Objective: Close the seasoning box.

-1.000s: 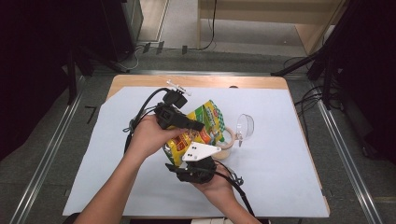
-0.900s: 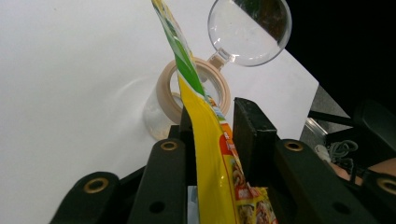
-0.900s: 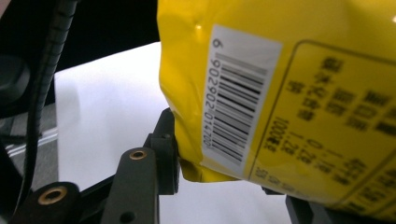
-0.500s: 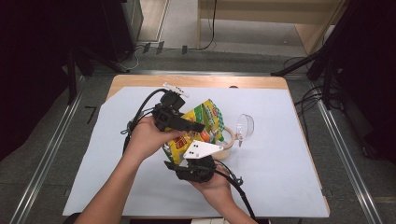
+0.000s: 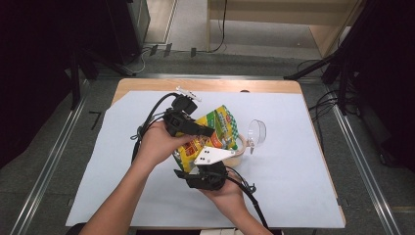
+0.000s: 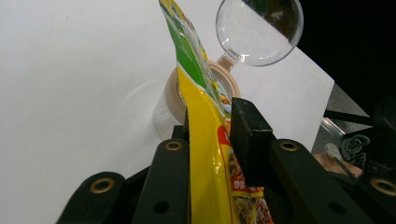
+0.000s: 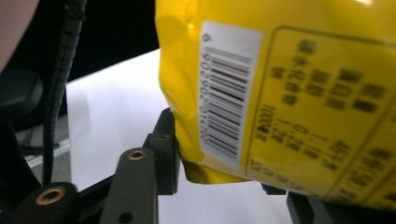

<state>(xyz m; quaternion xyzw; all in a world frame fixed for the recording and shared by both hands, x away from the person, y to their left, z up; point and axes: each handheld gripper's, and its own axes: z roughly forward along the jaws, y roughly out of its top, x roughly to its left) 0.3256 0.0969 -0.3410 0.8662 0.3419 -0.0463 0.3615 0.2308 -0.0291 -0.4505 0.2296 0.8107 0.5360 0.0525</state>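
High view: since a second ago I see the snack bag (image 5: 211, 134) barely shifted, held over the open jar (image 5: 238, 147) between both hands.

Left gripper view: left gripper (image 6: 212, 135) clamped on the bag's edge, jar mouth directly beyond.

Right gripper view: right gripper (image 7: 224, 179) jaws flank the bag's bottom corner; clamped or not, I cannot tell. Pouring looks imminent.

A wooden bench (image 5: 147, 85) stood covered by a white sheet (image 5: 303, 181). Grey floor (image 5: 58, 147) with metal rails (image 5: 359, 152) ran along both sides. Cables (image 5: 325, 105) lay on the floor near dark stands, and pale wooden furniture (image 5: 293, 10) stood beyond
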